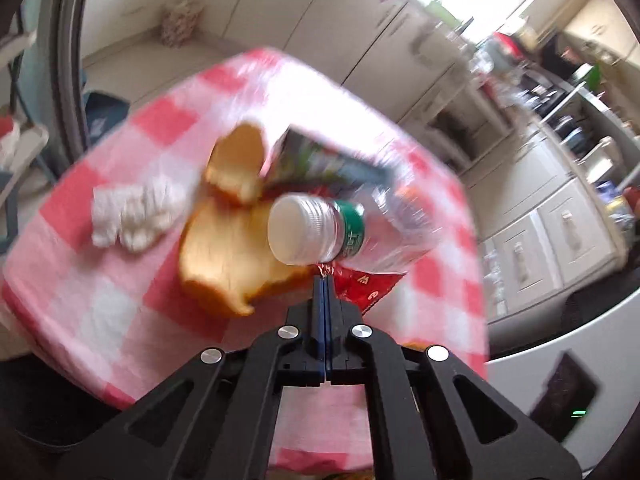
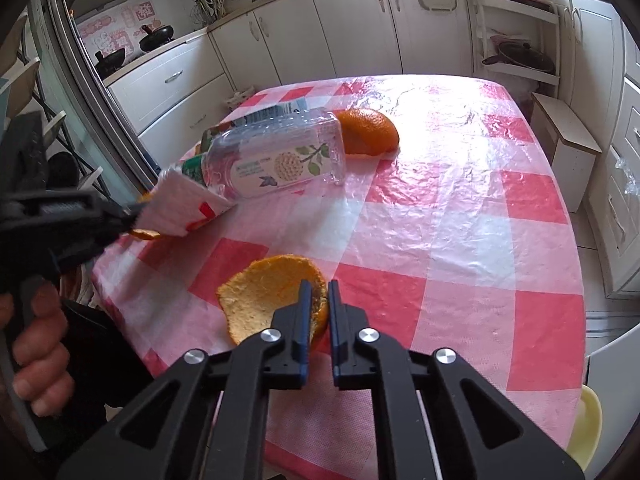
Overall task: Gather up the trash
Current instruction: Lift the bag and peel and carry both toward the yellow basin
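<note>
My left gripper (image 1: 325, 278) is shut on the corner of a red snack wrapper (image 1: 362, 286); the right wrist view shows it (image 2: 134, 216) at the table's left edge, holding the wrapper (image 2: 188, 204) by its white inner side. A clear plastic bottle (image 2: 276, 160) with a white cap (image 1: 290, 229) lies on its side just beyond. Orange peels lie on the red-checked tablecloth (image 2: 460, 208): one (image 2: 272, 300) under my right gripper (image 2: 318, 286), whose jaws stand slightly apart over its edge, and one (image 2: 370, 132) behind the bottle. A crumpled white tissue (image 1: 132, 212) lies at the left.
A dark carton (image 1: 332, 164) lies behind the bottle. Kitchen cabinets (image 2: 320, 32) ring the table, a small stool (image 2: 568, 132) stands at its right and a yellow bowl rim (image 2: 588, 424) shows at the lower right.
</note>
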Tool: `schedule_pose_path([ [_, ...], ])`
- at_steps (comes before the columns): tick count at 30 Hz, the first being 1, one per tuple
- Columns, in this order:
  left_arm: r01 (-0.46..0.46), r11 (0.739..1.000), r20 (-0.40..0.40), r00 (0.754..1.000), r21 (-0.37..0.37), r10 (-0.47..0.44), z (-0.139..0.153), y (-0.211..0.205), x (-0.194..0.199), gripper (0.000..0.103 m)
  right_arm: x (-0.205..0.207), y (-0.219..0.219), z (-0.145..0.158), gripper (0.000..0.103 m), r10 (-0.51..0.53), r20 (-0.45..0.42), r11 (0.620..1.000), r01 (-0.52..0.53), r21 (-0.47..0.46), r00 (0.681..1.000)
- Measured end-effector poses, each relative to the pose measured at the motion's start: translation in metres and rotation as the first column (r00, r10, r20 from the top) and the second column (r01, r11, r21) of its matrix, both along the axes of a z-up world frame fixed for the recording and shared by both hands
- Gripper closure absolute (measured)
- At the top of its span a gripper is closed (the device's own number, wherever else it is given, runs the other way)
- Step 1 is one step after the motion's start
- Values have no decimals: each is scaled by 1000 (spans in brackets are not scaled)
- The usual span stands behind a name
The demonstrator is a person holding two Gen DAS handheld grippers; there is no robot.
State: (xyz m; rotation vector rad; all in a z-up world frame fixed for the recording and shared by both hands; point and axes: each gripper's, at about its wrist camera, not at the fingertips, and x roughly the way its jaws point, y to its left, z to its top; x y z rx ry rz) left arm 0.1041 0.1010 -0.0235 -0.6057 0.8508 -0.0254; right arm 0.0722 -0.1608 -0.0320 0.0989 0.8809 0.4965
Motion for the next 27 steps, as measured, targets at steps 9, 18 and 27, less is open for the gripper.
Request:
schedule_pose_path([
  [9, 97, 993, 158, 984, -70, -85, 46, 17, -23, 103, -4, -6, 8, 96, -7, 23, 1000, 7, 1, 1000],
  [18, 295, 954, 168, 940, 49, -298, 33, -40, -45, 103, -13, -21, 20, 96, -42, 49, 999, 43, -12, 998],
  [27, 393, 903, 130, 900, 177, -417, 23, -96, -56, 103, -27, -55, 31, 96, -109, 82, 993, 112, -31, 991],
])
